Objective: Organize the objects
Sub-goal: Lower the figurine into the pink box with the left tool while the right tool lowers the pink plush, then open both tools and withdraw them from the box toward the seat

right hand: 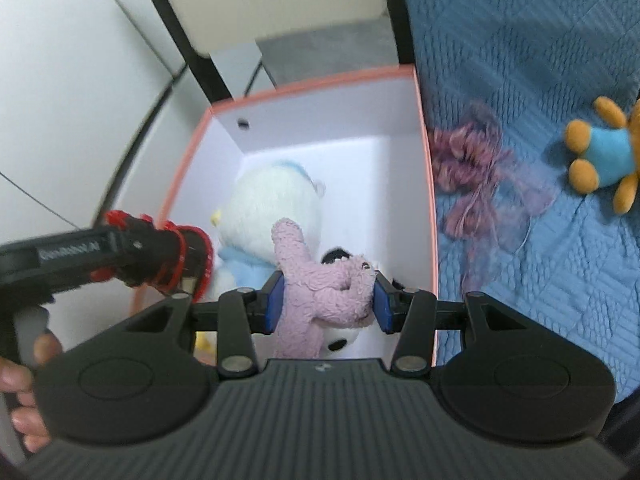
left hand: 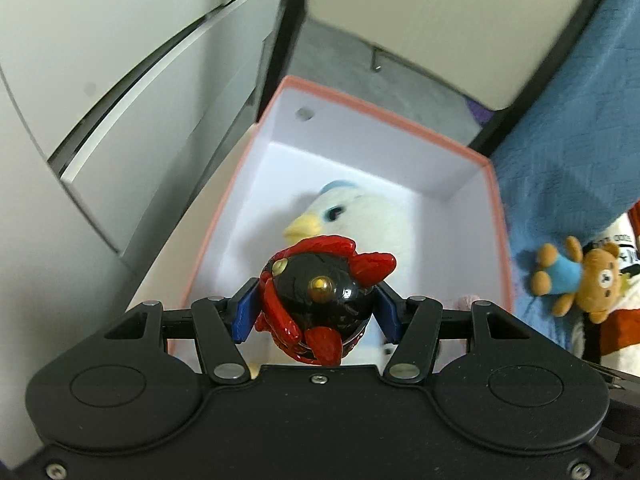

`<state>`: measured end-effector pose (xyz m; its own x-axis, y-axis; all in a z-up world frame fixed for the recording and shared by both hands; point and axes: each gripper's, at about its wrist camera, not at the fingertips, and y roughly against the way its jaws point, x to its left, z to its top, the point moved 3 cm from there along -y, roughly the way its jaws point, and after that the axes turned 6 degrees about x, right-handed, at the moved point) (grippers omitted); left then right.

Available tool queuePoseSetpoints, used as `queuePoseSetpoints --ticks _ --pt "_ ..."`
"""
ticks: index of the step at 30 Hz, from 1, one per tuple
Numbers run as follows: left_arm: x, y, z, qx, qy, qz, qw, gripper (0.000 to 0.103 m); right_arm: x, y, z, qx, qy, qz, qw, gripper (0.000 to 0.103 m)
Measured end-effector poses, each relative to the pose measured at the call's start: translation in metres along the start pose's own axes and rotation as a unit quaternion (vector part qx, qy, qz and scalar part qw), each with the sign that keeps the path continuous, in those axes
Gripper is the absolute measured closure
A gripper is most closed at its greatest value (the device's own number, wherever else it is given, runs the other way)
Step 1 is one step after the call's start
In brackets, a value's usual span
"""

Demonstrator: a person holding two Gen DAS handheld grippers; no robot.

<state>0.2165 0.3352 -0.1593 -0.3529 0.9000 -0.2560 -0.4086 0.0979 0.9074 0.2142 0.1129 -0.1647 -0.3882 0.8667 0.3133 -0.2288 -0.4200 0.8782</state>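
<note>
My left gripper (left hand: 318, 306) is shut on a red and black toy figure (left hand: 320, 296) and holds it over the near edge of a pink-rimmed white box (left hand: 384, 120). A white duck plush (left hand: 352, 216) lies inside the box. My right gripper (right hand: 326, 300) is shut on a pink plush toy (right hand: 320, 288) above the same box (right hand: 320, 80), where the duck plush (right hand: 272, 208) and a black-and-white plush (right hand: 340, 338) lie. The left gripper with the red toy (right hand: 160, 256) shows at the left in the right wrist view.
A small bear in a blue shirt (left hand: 576, 280) (right hand: 604, 152) lies on the blue quilt (right hand: 540, 60) to the right of the box. A tangle of purple yarn (right hand: 476, 164) lies beside the box. White cabinet drawers (left hand: 120, 100) stand to the left.
</note>
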Motion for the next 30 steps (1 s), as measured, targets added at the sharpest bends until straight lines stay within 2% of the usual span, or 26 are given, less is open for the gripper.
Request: queuePoseSetpoints --ticks 7,13,15,17,30 --pt "0.016 -0.012 -0.003 0.012 0.011 0.008 0.9998 0.047 0.01 -0.031 -0.002 0.021 0.022 -0.021 0.999 0.055" --pt "0.02 -0.009 0.0 0.011 0.016 0.007 0.9998 0.046 0.014 -0.033 0.0 0.025 0.029 -0.007 0.999 0.053" --pt "0.02 -0.003 0.002 0.007 0.017 0.008 0.9998 0.045 0.014 -0.027 0.003 0.023 0.029 0.012 0.999 0.043" --pt "0.017 0.003 0.005 -0.002 0.013 0.006 0.9999 0.045 0.015 -0.019 0.006 0.014 0.03 0.021 0.999 0.02" --pt "-0.04 0.074 -0.001 -0.063 -0.028 -0.015 0.9975 0.043 0.012 0.077 0.009 -0.075 0.034 0.039 0.996 0.02"
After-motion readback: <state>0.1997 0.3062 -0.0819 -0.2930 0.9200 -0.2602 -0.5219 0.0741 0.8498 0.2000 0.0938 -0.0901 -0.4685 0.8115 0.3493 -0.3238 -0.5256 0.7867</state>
